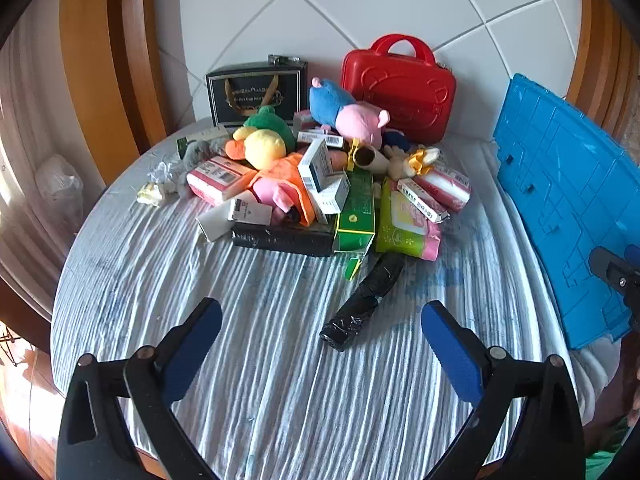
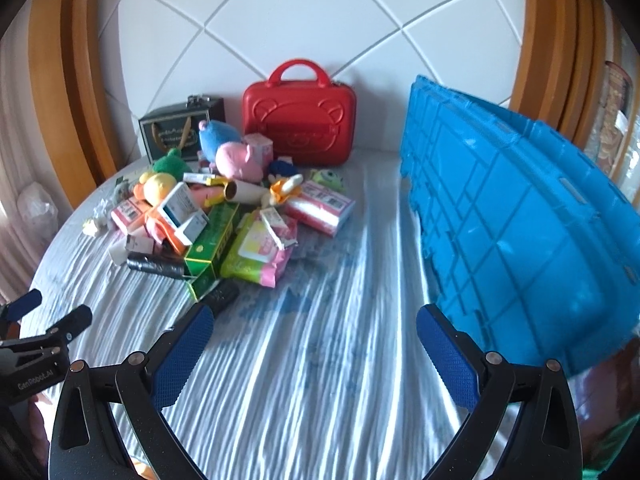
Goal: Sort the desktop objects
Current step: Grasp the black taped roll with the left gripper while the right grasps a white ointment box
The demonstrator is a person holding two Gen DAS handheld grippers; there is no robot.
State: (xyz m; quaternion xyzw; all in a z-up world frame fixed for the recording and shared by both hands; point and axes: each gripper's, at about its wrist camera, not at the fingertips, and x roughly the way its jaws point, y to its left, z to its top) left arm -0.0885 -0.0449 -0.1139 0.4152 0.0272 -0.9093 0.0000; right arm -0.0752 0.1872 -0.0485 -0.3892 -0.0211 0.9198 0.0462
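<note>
A heap of objects lies mid-table: plush toys such as a yellow duck (image 1: pixel 262 148) and a blue-pink pig (image 1: pixel 348 112), several small boxes, a green box (image 1: pixel 356 210), a wipes pack (image 1: pixel 404 222) and a cardboard tube (image 1: pixel 370 158). A black wrapped item (image 1: pixel 366 302) lies nearest, just ahead of my left gripper (image 1: pixel 322 320), which is open and empty. My right gripper (image 2: pixel 314 326) is open and empty over bare cloth, right of the heap (image 2: pixel 224 216). The left gripper also shows at the right wrist view's left edge (image 2: pixel 44 312).
A red case (image 1: pixel 400 88) and a black gift box (image 1: pixel 256 94) stand at the back against the white wall. A blue plastic crate (image 2: pixel 512 216) stands on the table's right side. The round table (image 1: pixel 280 380) has a striped white cloth. Crumpled paper (image 1: pixel 154 190) lies left.
</note>
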